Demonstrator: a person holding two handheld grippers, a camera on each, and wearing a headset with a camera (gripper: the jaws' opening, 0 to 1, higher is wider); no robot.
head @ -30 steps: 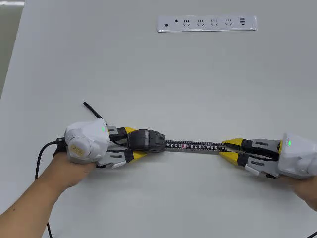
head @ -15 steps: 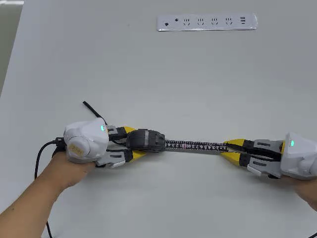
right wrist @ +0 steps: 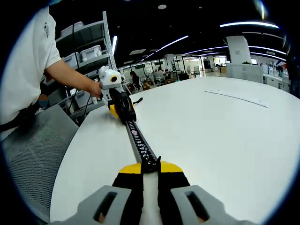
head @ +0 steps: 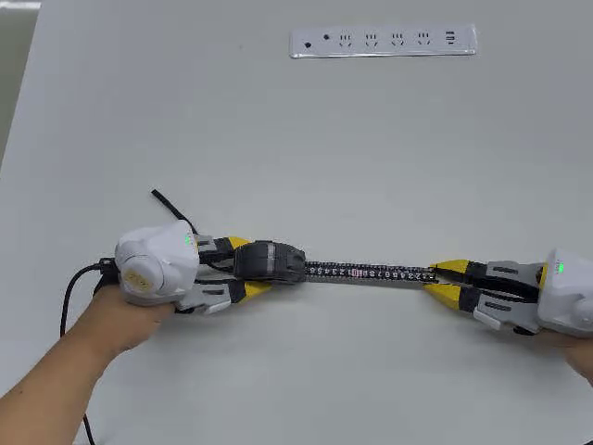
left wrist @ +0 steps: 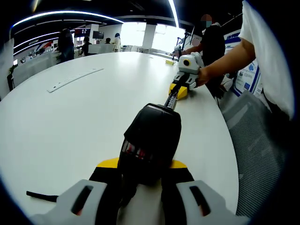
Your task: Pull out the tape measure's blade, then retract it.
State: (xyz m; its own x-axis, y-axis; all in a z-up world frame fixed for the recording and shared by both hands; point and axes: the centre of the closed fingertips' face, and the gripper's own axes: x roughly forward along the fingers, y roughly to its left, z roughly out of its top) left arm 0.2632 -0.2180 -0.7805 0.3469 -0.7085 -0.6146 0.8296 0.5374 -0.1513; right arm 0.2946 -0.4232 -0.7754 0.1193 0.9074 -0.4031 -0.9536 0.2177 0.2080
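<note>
White tabletop carries the work: the left gripper clamps the tape measure, the right gripper pinches its drawn-out blade.

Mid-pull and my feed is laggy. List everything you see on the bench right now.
tape measure case: one, black, near left of the table
blade: one, black with white numerals, stretched from the case to the right gripper
power strip: one, white, far side
strap: one, black, behind the left gripper
cable: one, black, by the left hand
table: one, white
left gripper: white and yellow, shut on the case
right gripper: white and yellow, shut on the blade's end
left hand, right hand: each holding its gripper
</note>
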